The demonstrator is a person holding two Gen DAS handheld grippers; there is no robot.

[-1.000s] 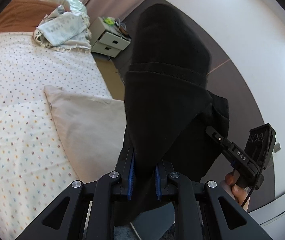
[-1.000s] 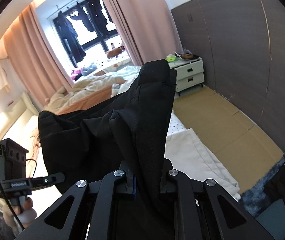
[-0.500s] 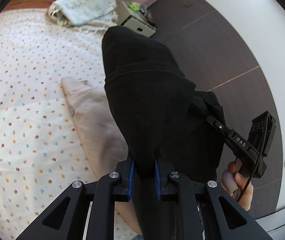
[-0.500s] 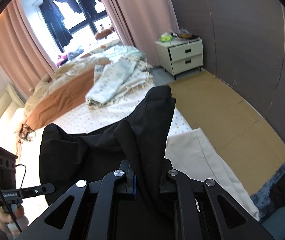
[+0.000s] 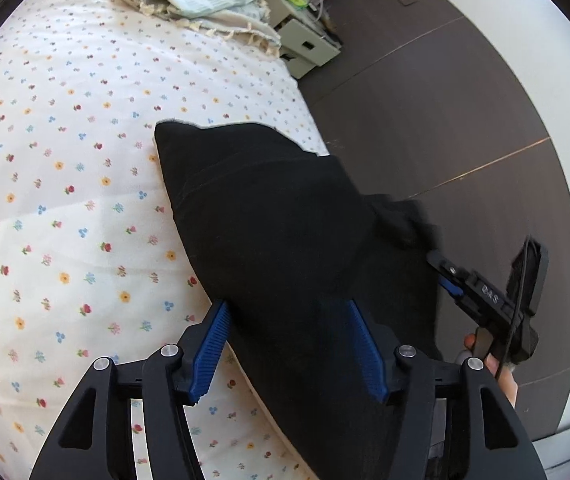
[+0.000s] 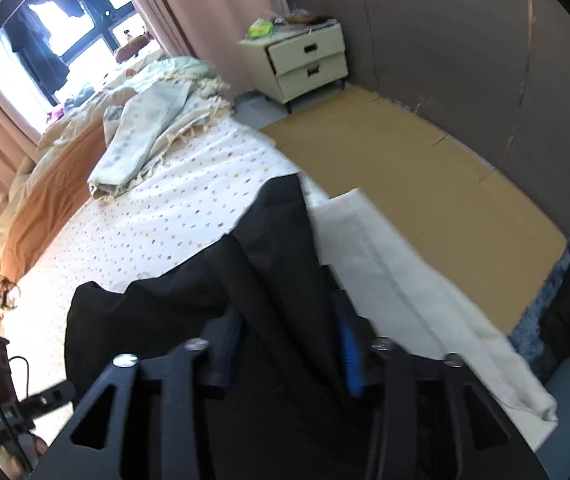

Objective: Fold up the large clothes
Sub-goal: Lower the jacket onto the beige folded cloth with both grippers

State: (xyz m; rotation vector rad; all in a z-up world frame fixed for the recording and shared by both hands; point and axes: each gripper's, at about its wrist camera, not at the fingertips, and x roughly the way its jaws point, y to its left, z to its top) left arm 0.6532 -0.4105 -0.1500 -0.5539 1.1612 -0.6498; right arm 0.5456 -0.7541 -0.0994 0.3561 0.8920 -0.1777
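Black garment on floral bedsheet, left gripper and right gripper jaws opening around it, pads apart from the cloth, right gripper's lettering unreadable.

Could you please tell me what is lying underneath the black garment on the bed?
The black garment lies over the floral bedsheet and a cream cloth, which shows beside it. Whatever else it covers is hidden.

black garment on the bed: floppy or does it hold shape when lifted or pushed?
Likely floppy: the black fabric garment drapes in soft folds over the floral bedsheet. Probably bunches when pushed rather than sliding whole. May slip free now: left gripper jaws are opening around it.
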